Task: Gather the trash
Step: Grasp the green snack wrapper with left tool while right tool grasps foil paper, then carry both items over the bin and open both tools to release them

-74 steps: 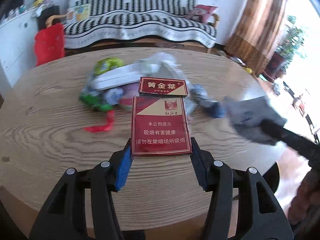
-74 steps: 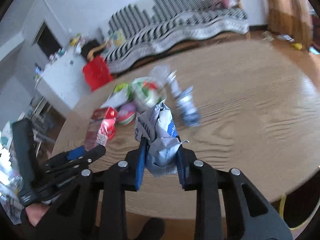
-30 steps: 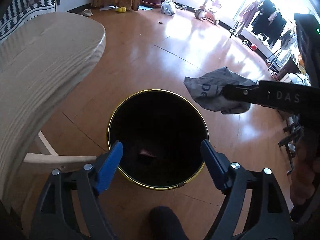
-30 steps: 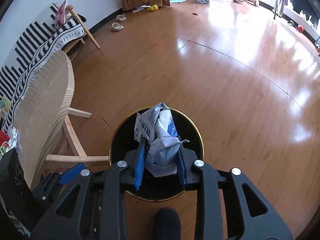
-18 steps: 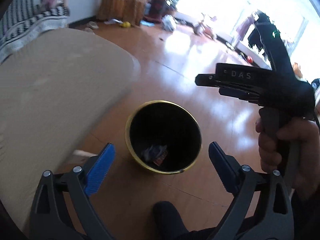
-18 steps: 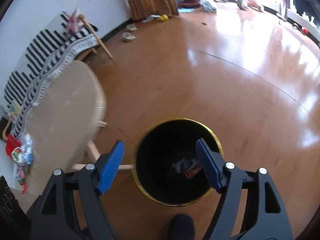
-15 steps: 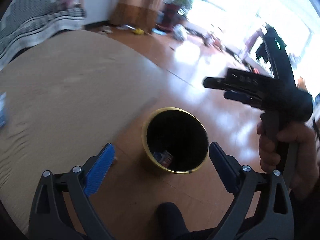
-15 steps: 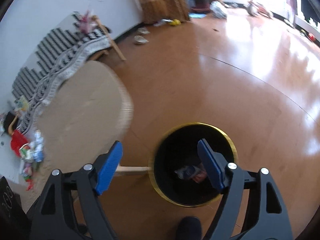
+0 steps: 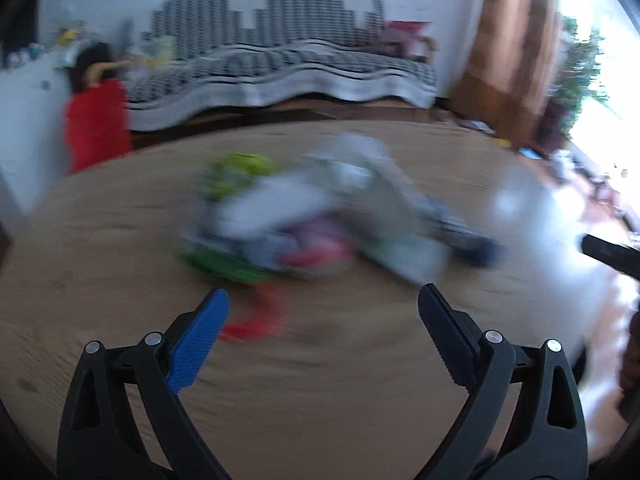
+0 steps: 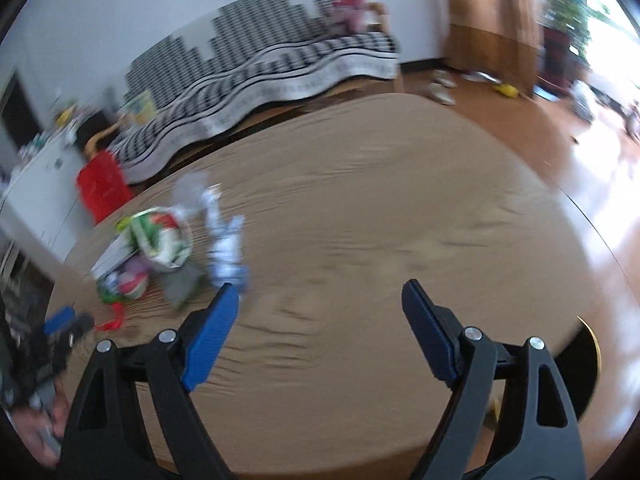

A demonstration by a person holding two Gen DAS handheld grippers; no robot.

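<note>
A blurred heap of trash (image 9: 304, 220) lies on the round wooden table (image 9: 120, 240): green, white and pink wrappers and a blue-and-white crumpled packet. A red scrap (image 9: 256, 320) lies nearest my left gripper (image 9: 324, 336), which is open and empty just short of the heap. In the right wrist view the same heap (image 10: 160, 248) is at the left, and my right gripper (image 10: 320, 320) is open and empty over bare table (image 10: 380, 220). The black bin's gold rim (image 10: 594, 356) shows at the table's right edge.
A striped sofa (image 9: 280, 64) stands behind the table with a red bag (image 9: 96, 124) to its left. Brown curtains (image 9: 516, 40) and a bright window are at the right. The other gripper's tip (image 9: 608, 256) shows at the right edge of the left wrist view.
Both grippers dropped their loads into the black bin and opened. Both have swung from the bin back to face the table and the trash heap.
</note>
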